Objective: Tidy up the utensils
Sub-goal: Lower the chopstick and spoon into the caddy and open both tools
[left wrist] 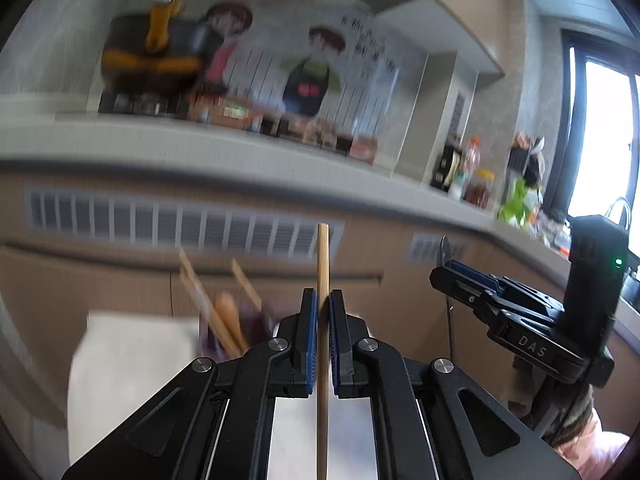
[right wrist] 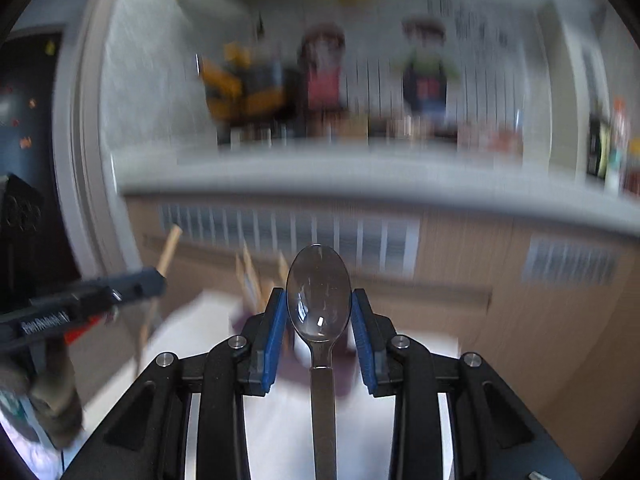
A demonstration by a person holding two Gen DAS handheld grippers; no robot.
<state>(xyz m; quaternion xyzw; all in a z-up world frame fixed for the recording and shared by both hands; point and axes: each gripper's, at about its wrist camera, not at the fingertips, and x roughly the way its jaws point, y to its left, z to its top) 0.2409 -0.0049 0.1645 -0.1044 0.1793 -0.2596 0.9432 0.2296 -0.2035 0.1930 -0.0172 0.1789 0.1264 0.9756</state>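
Left gripper: black linkage arms with blue pads, lower centre of the left wrist view; jaws nearly together, clamped on a single wooden chopstick.
Chopstick: upright in the frame, running from the bottom edge up between the pads, its blunt tip standing clear above the fingertips at mid-frame.
Right gripper: same build, lower centre of the right wrist view; jaws at a narrow setting, blue pads against both sides of the bowl of a metal spoon.
Spoon: bowl uppermost, concave face toward the camera; handle runs straight down between the arms to the bottom edge.
Right gripper, as seen from the left wrist view: right of frame, side-on, with the thin spoon edge rising from its tip.
Left gripper, as seen from the right wrist view: left edge of frame, blurred, the chopstick slanting up from it.
Utensil holder: lower left of centre in the left wrist view, blurred; several wooden sticks lean out of it. It stands on a white surface.
Cabinet front: tan, with a slatted vent, mid-frame.
Counter: pale, above the cabinet; bottles and jars at its right end.
Wall poster: two cartoon figures, upper centre, blurred.
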